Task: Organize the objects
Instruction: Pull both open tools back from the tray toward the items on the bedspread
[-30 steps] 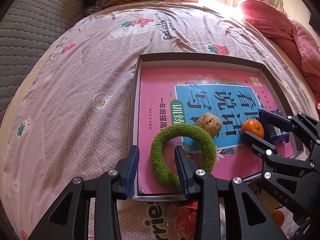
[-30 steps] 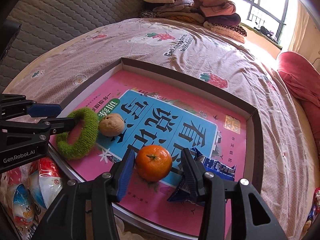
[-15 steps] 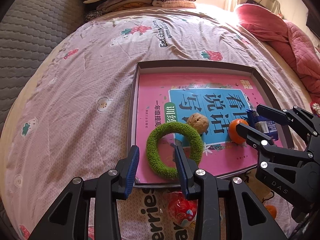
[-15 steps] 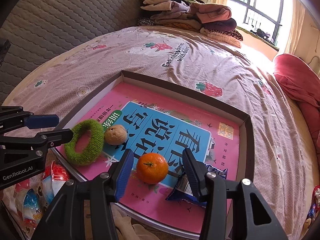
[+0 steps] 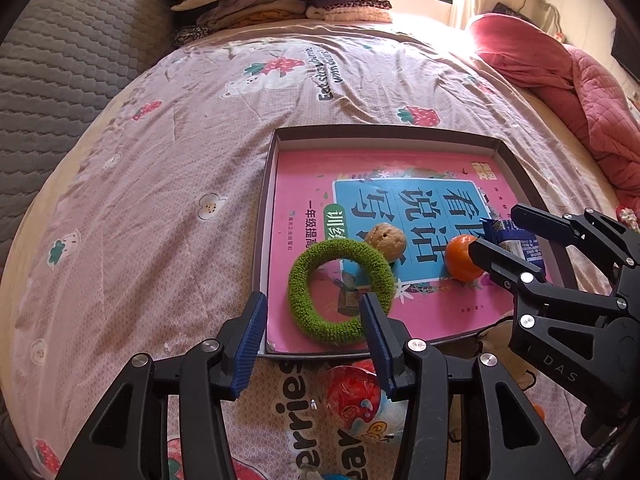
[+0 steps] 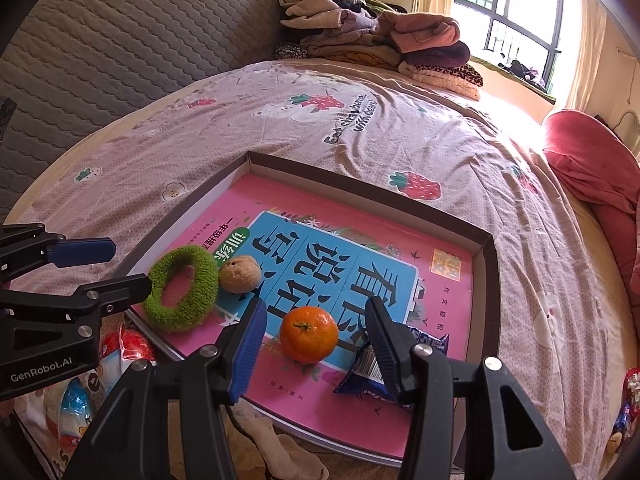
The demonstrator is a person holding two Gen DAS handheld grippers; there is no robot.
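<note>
Left gripper [image 5: 314, 330] and right gripper [image 6: 316, 330] both hover with jaws spread wide, apparently gripping nothing.

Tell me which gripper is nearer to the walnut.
Left. The left gripper is open over the green ring, which touches the walnut. The right gripper is open around the orange, farther from it.

The left black angular plastic gripper [image 5: 314, 326] and its right twin [image 6: 316, 332] share ribbed blue finger pads [image 6: 247, 346], silver screws, and white lettering, seemingly "GenRobot.AI" and "DAS".
</note>
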